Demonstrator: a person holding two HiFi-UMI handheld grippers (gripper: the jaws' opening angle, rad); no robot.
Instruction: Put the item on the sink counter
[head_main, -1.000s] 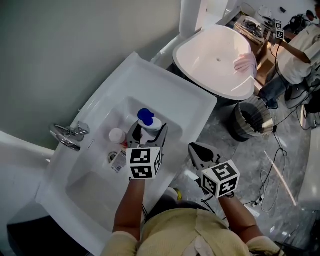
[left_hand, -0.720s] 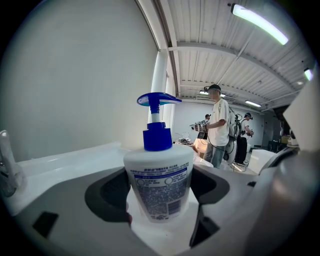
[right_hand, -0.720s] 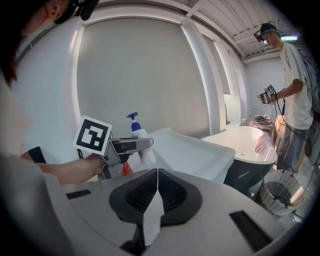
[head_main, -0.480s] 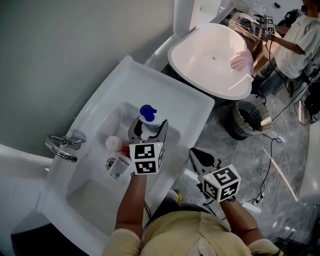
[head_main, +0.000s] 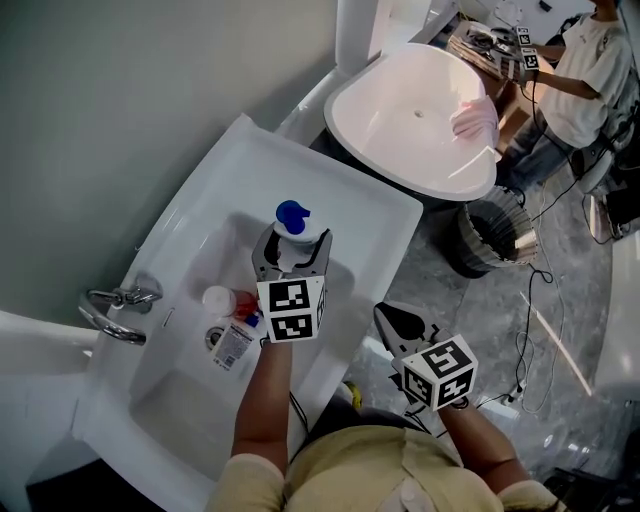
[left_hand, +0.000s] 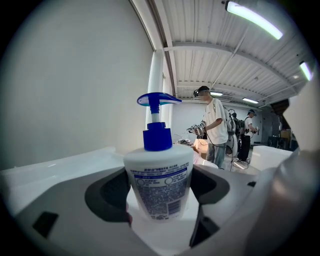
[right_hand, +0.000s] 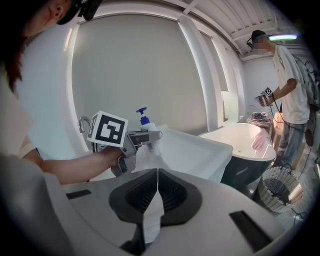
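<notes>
A white pump bottle (head_main: 291, 238) with a blue pump head stands upright between the jaws of my left gripper (head_main: 291, 250), which is shut on its body over the right end of the basin. In the left gripper view the bottle (left_hand: 158, 182) fills the space between both pads, label facing the camera. The white sink counter (head_main: 350, 205) runs around the basin. My right gripper (head_main: 400, 322) hangs off the sink's front edge, above the floor, shut and holding nothing; in its own view the jaws (right_hand: 157, 187) meet, and the left gripper (right_hand: 149, 135) with the bottle (right_hand: 144, 120) shows ahead.
In the basin lie a red-and-white tube (head_main: 236, 338) and a white-capped container (head_main: 217, 298). A chrome faucet (head_main: 112, 305) is at the left. Beyond the sink stands a bathtub (head_main: 395, 135) with a pink cloth (head_main: 470, 118), a wire bin (head_main: 497, 240), and a person (head_main: 585, 60).
The left gripper has carried the bottle a little farther from me, toward the basin's right end. The head view swung slightly. The right gripper has hardly moved.
</notes>
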